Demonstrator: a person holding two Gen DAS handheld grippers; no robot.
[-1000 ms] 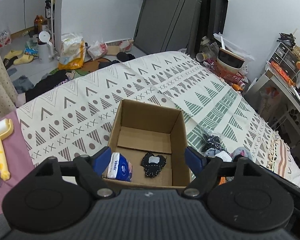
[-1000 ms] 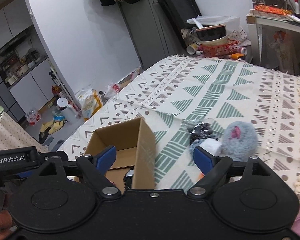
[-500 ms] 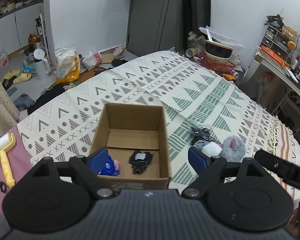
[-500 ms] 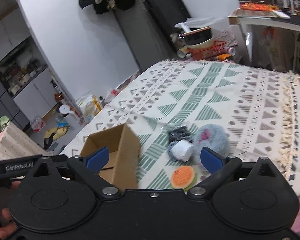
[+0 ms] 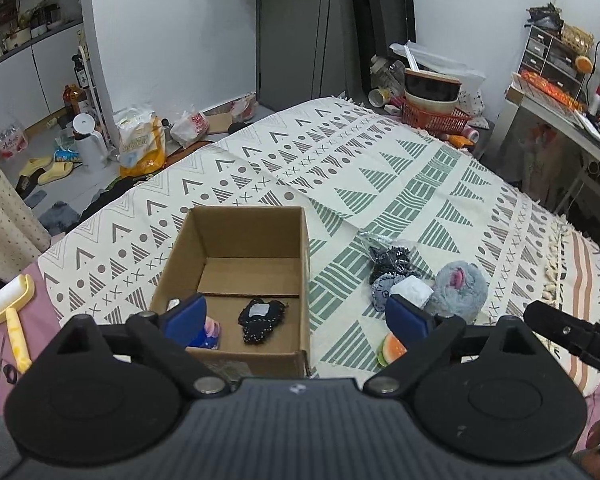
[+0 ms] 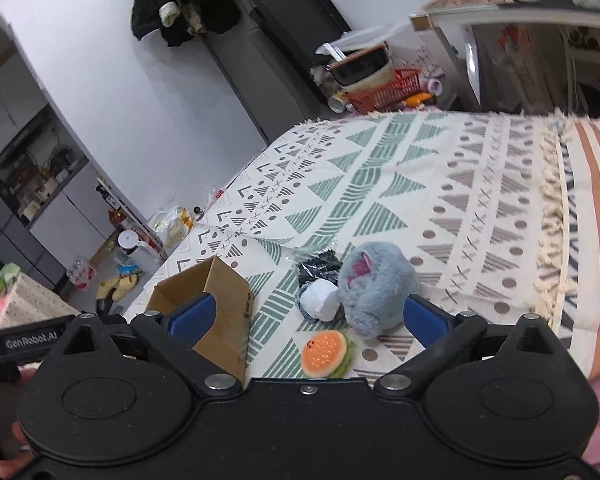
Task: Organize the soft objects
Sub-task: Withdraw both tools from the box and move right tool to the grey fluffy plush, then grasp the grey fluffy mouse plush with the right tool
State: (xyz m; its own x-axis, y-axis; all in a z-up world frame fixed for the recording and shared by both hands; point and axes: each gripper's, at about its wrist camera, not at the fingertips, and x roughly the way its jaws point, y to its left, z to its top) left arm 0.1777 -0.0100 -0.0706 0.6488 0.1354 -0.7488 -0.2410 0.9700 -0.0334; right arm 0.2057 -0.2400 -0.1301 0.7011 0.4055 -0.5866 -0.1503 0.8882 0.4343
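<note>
Both tools gape wide, empty: left tool [image 5: 296, 316] over the box [image 5: 236, 284]; right tool [image 6: 306, 316] above the burger toy [image 6: 324, 353], plush [image 6: 374, 294] just ahead.

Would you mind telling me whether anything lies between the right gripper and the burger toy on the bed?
Nothing visible does. The right gripper is open, and the burger toy lies on the blanket just ahead of it, with the grey plush farther off.

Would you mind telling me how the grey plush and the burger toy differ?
The grey plush is fluffy, rounded and clearly bigger; the burger toy is small, flat and orange with a green edge. The plush touches a white bundle; the burger lies apart, nearer the camera. Both rest on the blanket, outside the box.
</note>
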